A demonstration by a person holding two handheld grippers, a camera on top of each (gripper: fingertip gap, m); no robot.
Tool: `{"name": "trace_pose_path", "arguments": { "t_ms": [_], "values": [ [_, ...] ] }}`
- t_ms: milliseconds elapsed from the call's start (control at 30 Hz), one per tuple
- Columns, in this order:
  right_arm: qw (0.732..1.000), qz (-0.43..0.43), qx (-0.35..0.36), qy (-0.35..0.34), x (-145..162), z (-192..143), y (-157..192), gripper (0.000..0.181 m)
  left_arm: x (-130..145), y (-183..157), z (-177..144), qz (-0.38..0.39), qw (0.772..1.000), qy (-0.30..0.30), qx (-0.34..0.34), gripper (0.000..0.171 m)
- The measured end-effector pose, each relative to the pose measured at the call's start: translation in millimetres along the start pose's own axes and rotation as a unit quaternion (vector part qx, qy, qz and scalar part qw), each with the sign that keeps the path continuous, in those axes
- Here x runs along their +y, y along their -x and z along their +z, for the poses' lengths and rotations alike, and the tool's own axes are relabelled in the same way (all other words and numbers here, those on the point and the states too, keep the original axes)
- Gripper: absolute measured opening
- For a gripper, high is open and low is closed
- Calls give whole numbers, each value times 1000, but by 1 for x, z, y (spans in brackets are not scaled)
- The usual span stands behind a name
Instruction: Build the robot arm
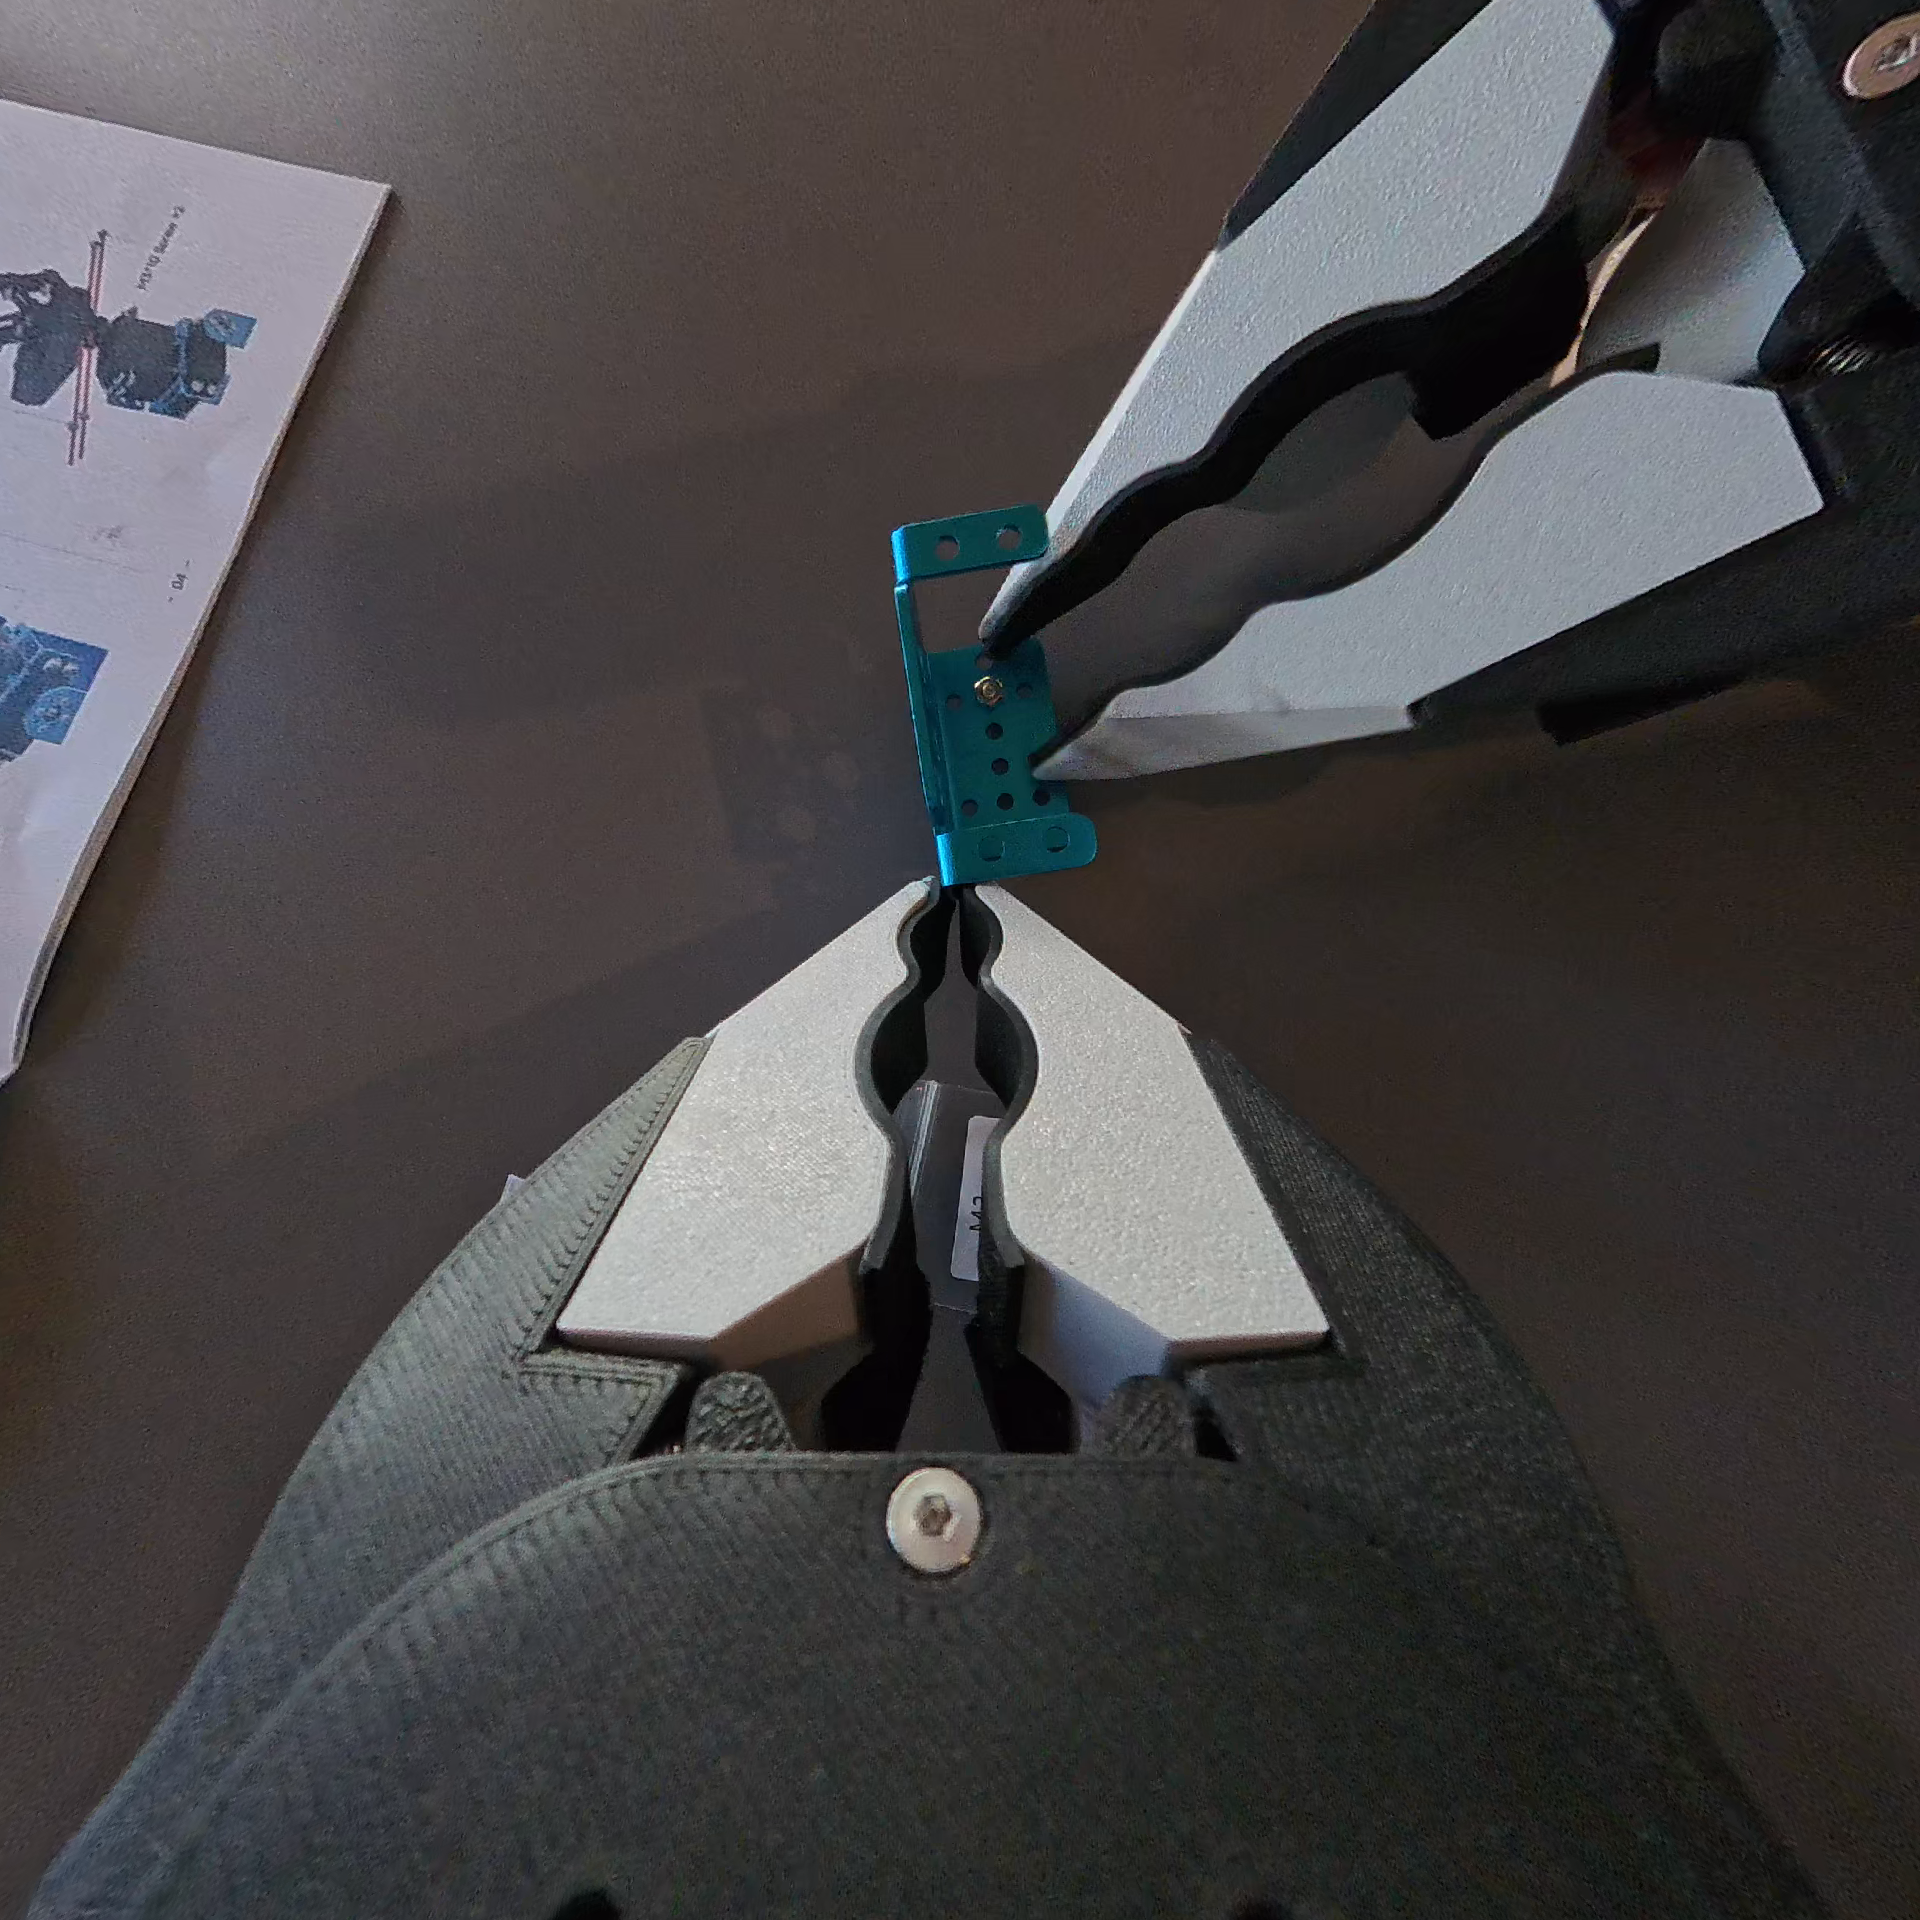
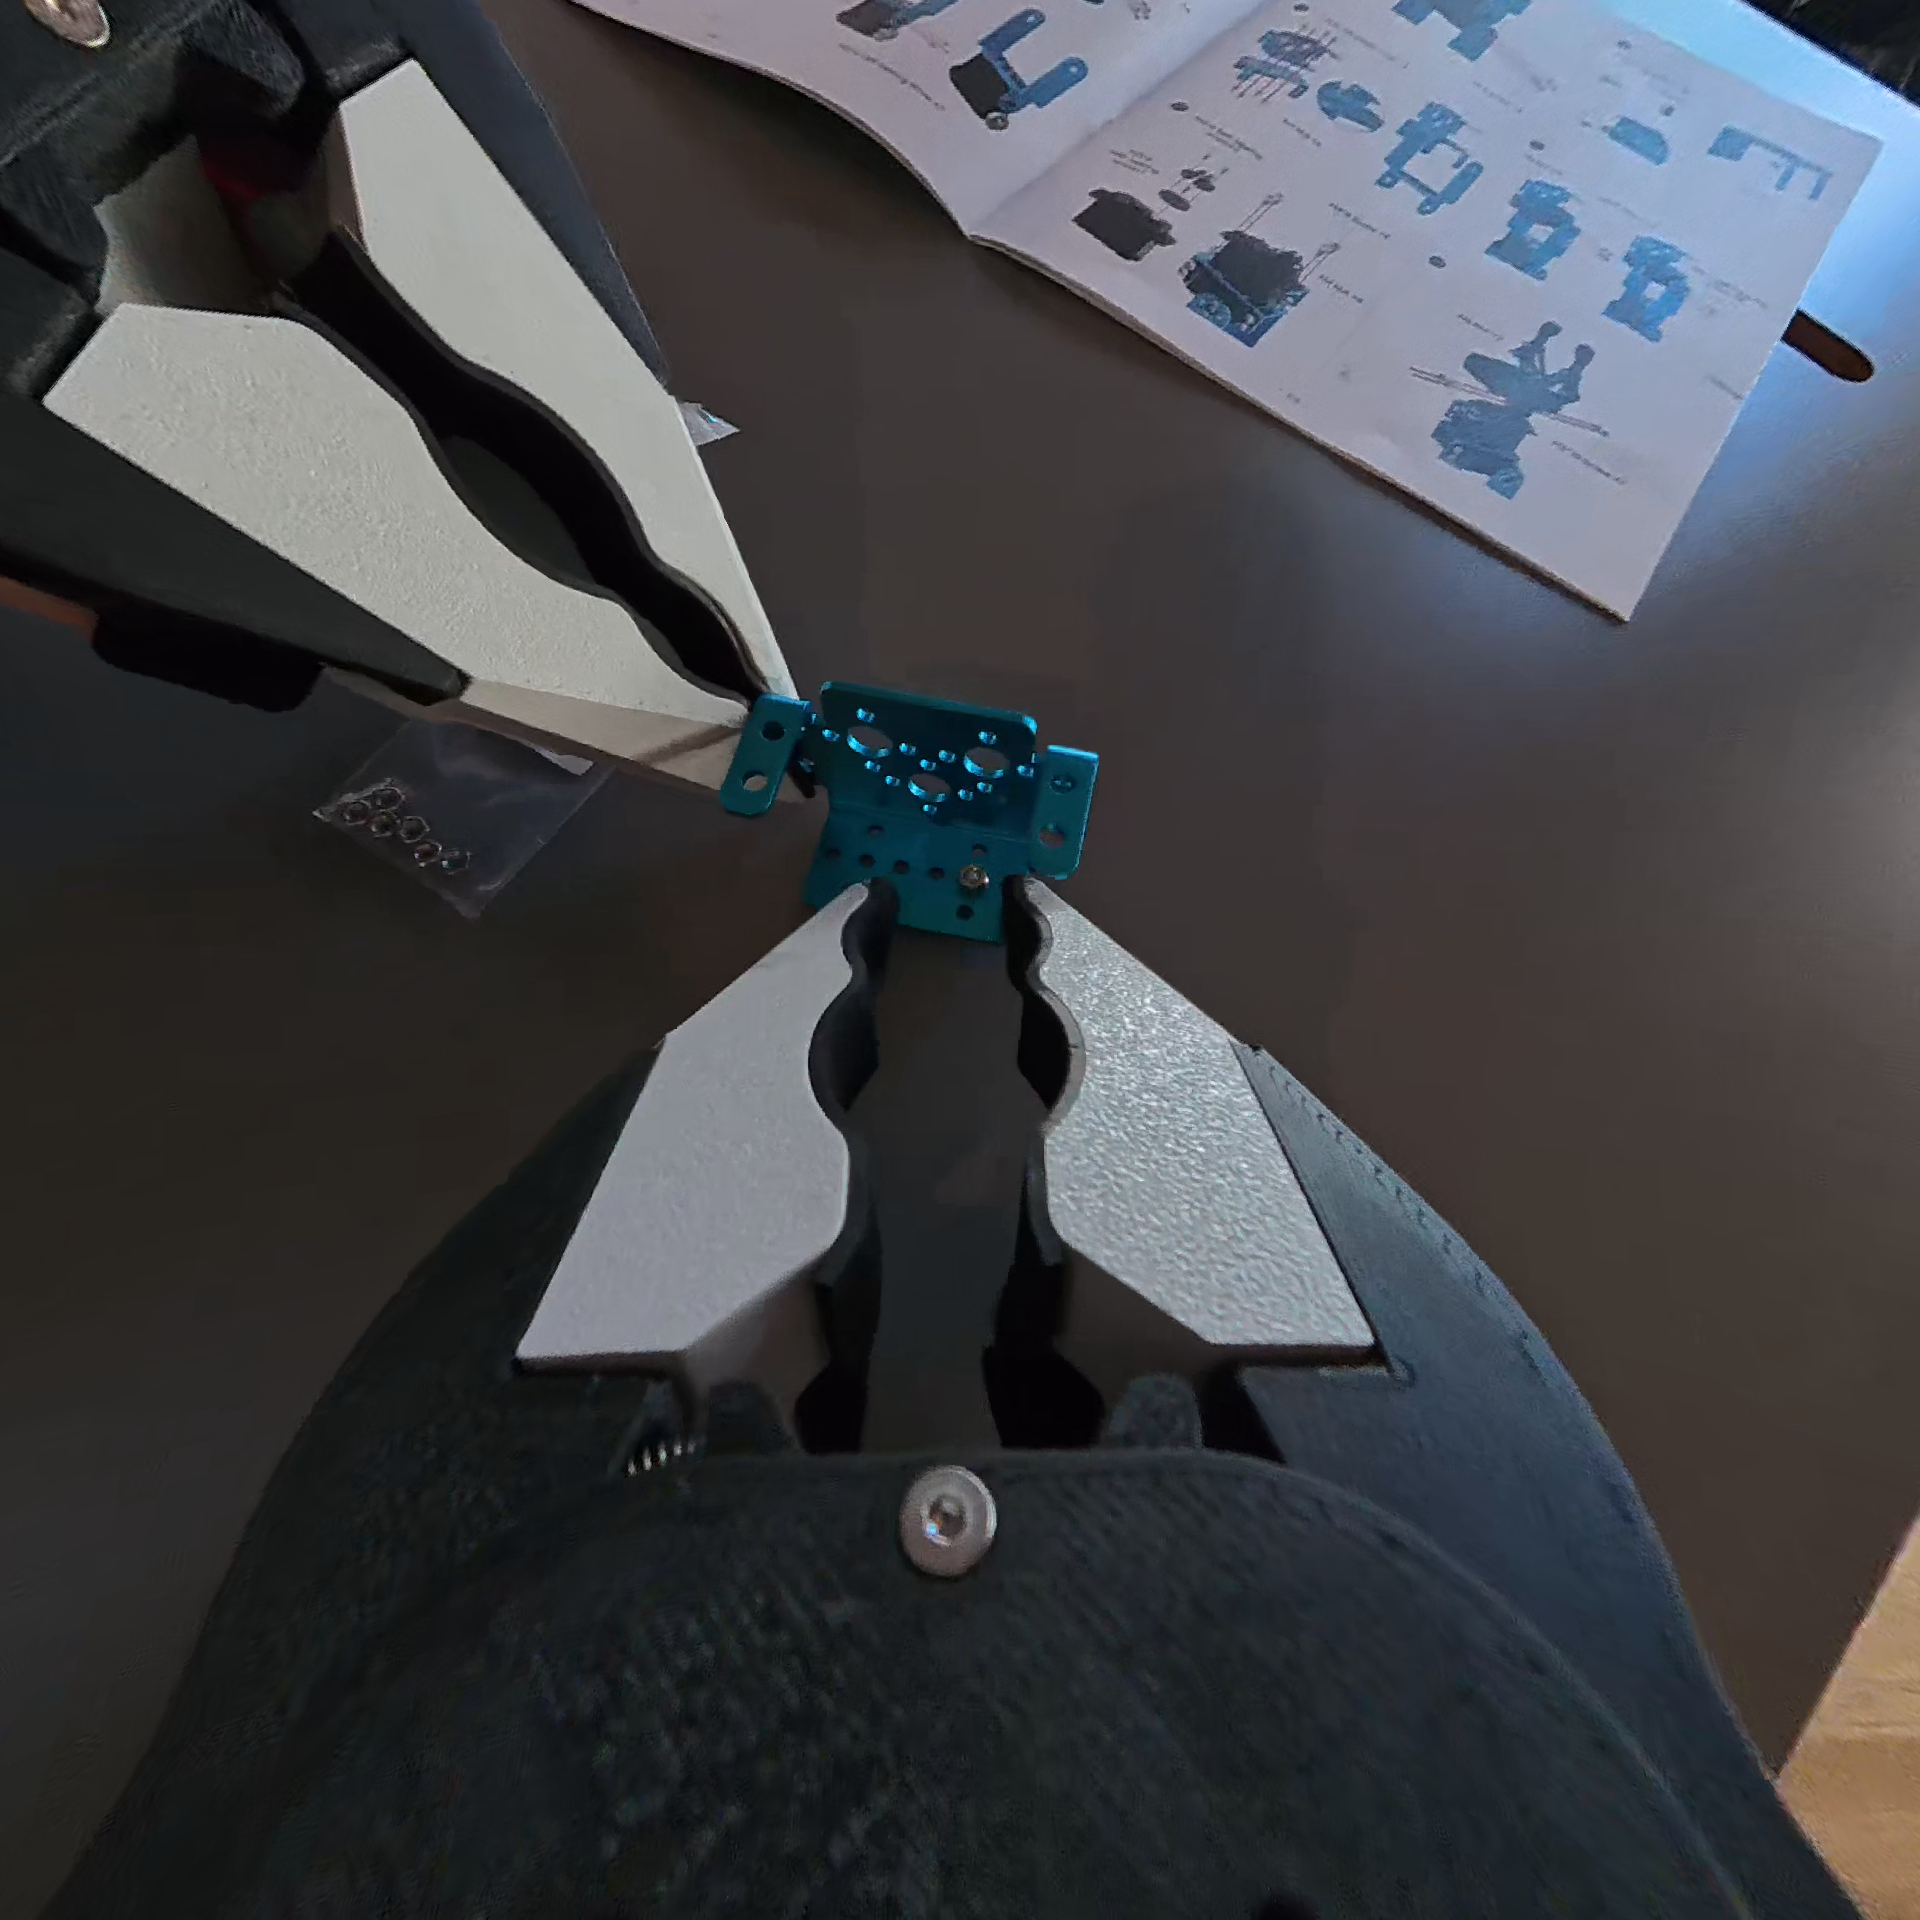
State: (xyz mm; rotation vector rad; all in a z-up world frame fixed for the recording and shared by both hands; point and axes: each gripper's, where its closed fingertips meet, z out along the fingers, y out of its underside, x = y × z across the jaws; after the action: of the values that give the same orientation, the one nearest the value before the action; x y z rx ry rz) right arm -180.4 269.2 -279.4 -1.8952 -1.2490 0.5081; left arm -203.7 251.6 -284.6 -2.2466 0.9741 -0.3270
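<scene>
Two tongs (image 1: 954,888) (image 2: 940,899) on blue bracket (image 2: 935,800)

Dark brown matte tabletop (image 2: 1299,831), smooth and faintly glossy, ending at a straight edge with pale wood flooring (image 2: 1860,1704) below. Open instruction booklet (image 2: 1455,260) lying flat on it, white pages printed with blue and black assembly drawings. Well apart from the booklet, toward the opposite side, a small clear plastic bag (image 2: 447,821) of tiny metal rings, also flat on the surface.
</scene>
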Motion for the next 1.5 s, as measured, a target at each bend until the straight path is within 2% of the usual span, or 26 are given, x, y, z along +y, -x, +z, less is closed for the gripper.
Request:
{"name": "trace_pose_path", "arguments": {
  "t_ms": [100, 167, 200, 367, 433, 467, 500, 533, 600, 667, 767, 1100, 1233, 1300, 1500],
  "values": [
    [1000, -6, -6, 0, 0, 0, 4, 19, 0, 0, 0, -1, 1000, 0, 0, 1],
    [1000, -11, -25, -2, 0, -2, 11, 1, 0, 0, 0, -2, 1000, -1, 0, 1],
    [1000, -7, -23, -3, 0, -2, 11, 1, 0, 0, 0, -2, 1000, -1, 0, 1],
    [1000, -2, 3, -5, -1, -1, 0, 22, 0, 0, 0, -1, 1000, 0, -1, 1],
    [1000, -2, 0, -2, -1, 0, 1, 23, 0, 0, 0, -1, 1000, 0, -1, 1],
    [1000, -4, -2, -3, -1, 0, 2, 20, 0, 0, 0, -1, 1000, -1, -1, 1],
    [1000, -7, -18, -2, 0, -1, 8, 6, 0, 0, 0, -1, 1000, -1, -1, 1],
    [1000, -9, -30, -1, 1, -2, 13, 0, 0, 0, 0, -1, 1000, -1, -1, 1],
    [1000, -13, -12, -2, 1, -2, 8, 1, 0, 1, 0, -1, 1000, -1, -1, 1],
    [1000, -20, 16, -11, -1, -4, -3, 11, -1, 1, 0, -1, 1000, -1, -3, 1],
    [1000, -7, 12, -8, 0, -3, -5, 20, -1, 2, 0, 0, 1000, -1, -6, 1],
    [1000, -24, 12, -3, -2, 1, 1, 25, 0, 0, 0, 5, 1000, 1, -10, 1],
    [1000, -21, -9, 1, 1, 0, 12, 10, -1, 1, 0, 2, 1000, -1, -10, 1],
    [1000, -27, 0, 1, 1, -1, 11, 10, -1, 1, 0, 2, 1000, -1, -10, 1],
    [1000, -11, 19, -6, -1, -1, 0, 28, 0, 1, 0, 4, 1000, 0, -11, 1]
  ]
}}
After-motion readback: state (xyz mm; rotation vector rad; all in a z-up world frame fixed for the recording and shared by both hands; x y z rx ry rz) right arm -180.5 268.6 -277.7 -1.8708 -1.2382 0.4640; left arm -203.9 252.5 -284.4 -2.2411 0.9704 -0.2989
